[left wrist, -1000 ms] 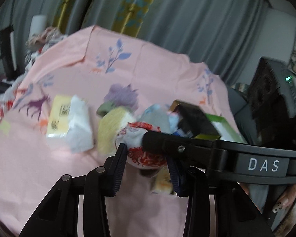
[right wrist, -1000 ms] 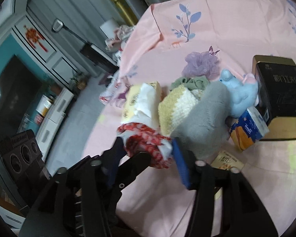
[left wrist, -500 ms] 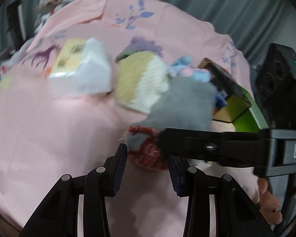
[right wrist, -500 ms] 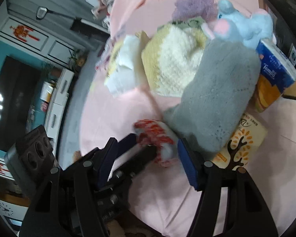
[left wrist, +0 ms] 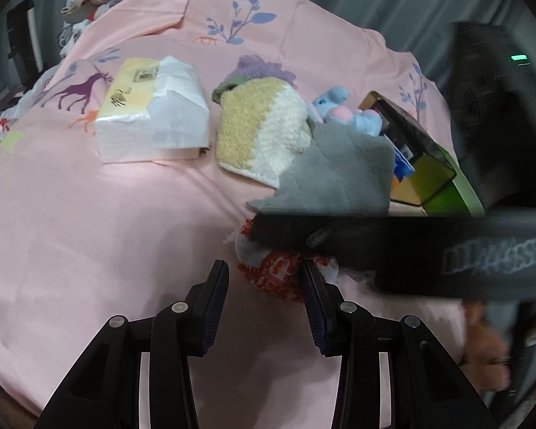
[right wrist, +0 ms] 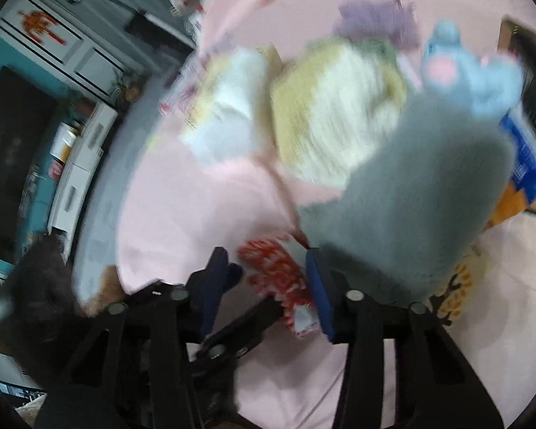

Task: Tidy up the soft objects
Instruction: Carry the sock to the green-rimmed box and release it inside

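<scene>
A red-and-white patterned cloth (left wrist: 278,271) lies on the pink sheet (left wrist: 89,214), just in front of a grey plush cloth (left wrist: 339,175). My left gripper (left wrist: 264,296) is open, with the cloth by its right finger. My right gripper (right wrist: 264,282) is open around the same cloth (right wrist: 278,275); one of its fingers crosses the left wrist view (left wrist: 393,246) over the cloth. Behind are a yellow-and-white knitted cloth (left wrist: 264,132), a blue plush toy (left wrist: 343,111), a purple puff (left wrist: 261,68) and a green cloth (left wrist: 228,85).
A tissue pack (left wrist: 153,111) lies at the left. A dark tin box (left wrist: 414,139) and a blue-orange tissue packet (left wrist: 402,168) stand at the right. A yellow card (right wrist: 453,296) lies by the grey cloth. Clothes (left wrist: 89,3) are heaped at the far left edge.
Both grippers came down from above the pile to the sheet with the red-and-white cloth. Both have opened wider, and the cloth now rests on the sheet. The right wrist view is blurred by motion.
</scene>
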Motion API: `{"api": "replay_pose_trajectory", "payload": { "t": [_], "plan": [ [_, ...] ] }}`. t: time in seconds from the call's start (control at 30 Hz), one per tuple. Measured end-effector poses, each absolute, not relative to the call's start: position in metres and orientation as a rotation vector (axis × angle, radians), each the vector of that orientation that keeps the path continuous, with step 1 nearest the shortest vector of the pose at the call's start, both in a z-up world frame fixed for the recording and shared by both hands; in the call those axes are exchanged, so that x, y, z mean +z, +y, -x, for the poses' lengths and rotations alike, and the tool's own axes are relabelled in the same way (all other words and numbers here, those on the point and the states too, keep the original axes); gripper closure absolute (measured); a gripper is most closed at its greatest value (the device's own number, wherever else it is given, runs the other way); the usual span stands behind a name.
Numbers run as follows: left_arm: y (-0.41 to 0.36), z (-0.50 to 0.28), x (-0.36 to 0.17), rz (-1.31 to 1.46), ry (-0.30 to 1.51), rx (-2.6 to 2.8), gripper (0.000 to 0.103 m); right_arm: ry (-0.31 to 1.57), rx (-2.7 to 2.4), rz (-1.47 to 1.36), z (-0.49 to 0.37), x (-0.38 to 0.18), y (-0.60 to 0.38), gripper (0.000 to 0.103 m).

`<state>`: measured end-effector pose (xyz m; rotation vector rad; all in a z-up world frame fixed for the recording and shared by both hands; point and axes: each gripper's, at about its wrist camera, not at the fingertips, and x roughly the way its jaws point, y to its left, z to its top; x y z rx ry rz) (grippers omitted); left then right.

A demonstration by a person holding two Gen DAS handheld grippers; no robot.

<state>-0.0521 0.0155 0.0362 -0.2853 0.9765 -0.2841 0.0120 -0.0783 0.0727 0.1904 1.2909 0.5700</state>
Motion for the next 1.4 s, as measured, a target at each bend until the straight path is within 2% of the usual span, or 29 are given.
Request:
{"api": "replay_pose_trajectory", "payload": {
  "t": [0.07,0.13,0.4,0.5,0.67,0.83,1.03,1.4],
  "plan": [
    [0.014,0.052,0.033,0.286,0.985,-0.292,0.063,1.306,0.577,-0.186,-0.011,0.063,-0.074,0.064],
    [0.014,0.054,0.036,0.31,0.971,-0.319,0.072,1.294,0.58,-0.176,-0.008,0.068,-0.073,0.068],
    [-0.013,0.062,0.113,0.282,0.778,-0.412,0.072,1.044,0.556,-0.254,0.001,0.142,-0.116,0.07],
    [-0.049,0.057,0.146,0.214,0.703,-0.495,0.072,0.925,0.481,-0.286,0.008,0.173,-0.151,0.07],
    [-0.121,0.042,0.171,0.119,0.654,-0.631,0.072,0.803,0.33,-0.391,0.025,0.193,-0.222,0.07],
    [-0.196,0.029,0.173,0.06,0.653,-0.792,0.072,0.734,0.153,-0.479,0.045,0.199,-0.291,0.069],
    [-0.264,0.011,0.158,0.047,0.732,-0.945,0.072,0.715,0.007,-0.604,0.065,0.185,-0.367,0.069],
    [-0.324,-0.003,0.117,0.018,0.887,-1.032,0.072,0.821,-0.239,-0.705,0.055,0.146,-0.42,0.068]
  ]
}}
